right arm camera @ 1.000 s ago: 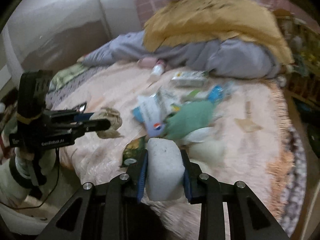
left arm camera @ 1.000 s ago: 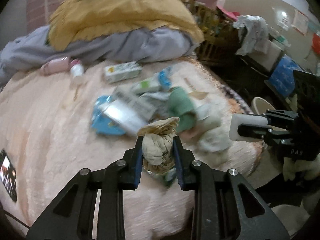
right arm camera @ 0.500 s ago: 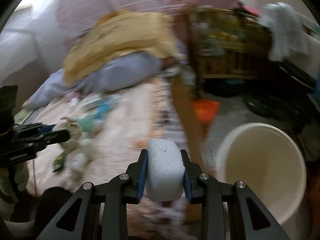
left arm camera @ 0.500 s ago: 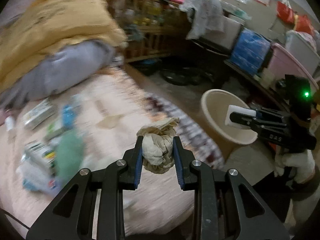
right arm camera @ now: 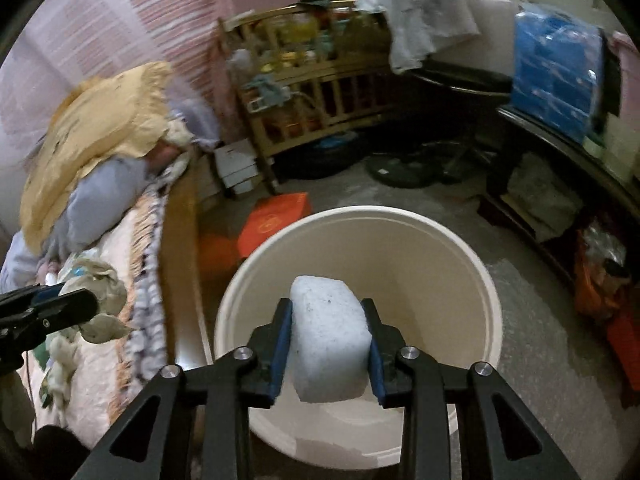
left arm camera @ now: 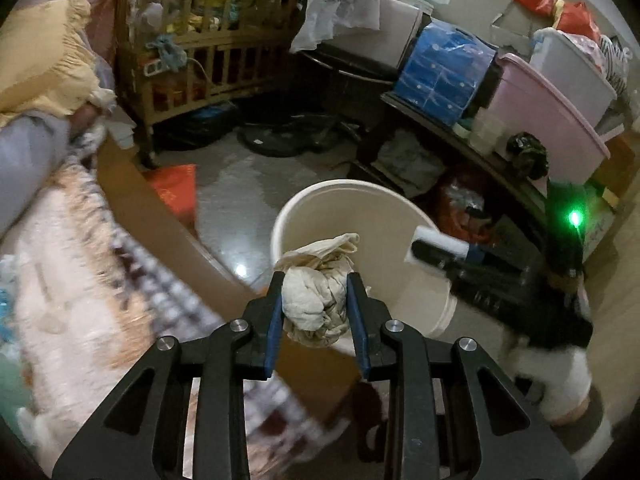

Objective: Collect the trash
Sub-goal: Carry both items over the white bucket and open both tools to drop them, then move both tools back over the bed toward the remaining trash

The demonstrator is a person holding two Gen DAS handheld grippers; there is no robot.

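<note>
My left gripper (left arm camera: 315, 300) is shut on a crumpled beige paper wad (left arm camera: 316, 300), held at the near rim of a cream bucket (left arm camera: 304, 208) on the floor beside the bed. My right gripper (right arm camera: 327, 336) is shut on a white foam block (right arm camera: 328, 340), held right over the bucket's (right arm camera: 440, 240) open mouth. The right gripper with its block also shows in the left wrist view (left arm camera: 436, 246) over the bucket's right side. The left gripper and its wad also show in the right wrist view (right arm camera: 100, 300), over the bed edge.
The bed (left arm camera: 72, 292) with a pink blanket lies to the left, more litter on it (right arm camera: 60, 364). A wooden crib (left arm camera: 208, 52), an orange box (right arm camera: 276, 220) on the floor, a dark shelf with blue packs (left arm camera: 444, 76) and a pink tub (left arm camera: 548, 112) surround the bucket.
Both grippers swung right from the bed to the bucket, each still holding its item. The right one now hangs over the bucket's mouth and the left one has reached its rim.
</note>
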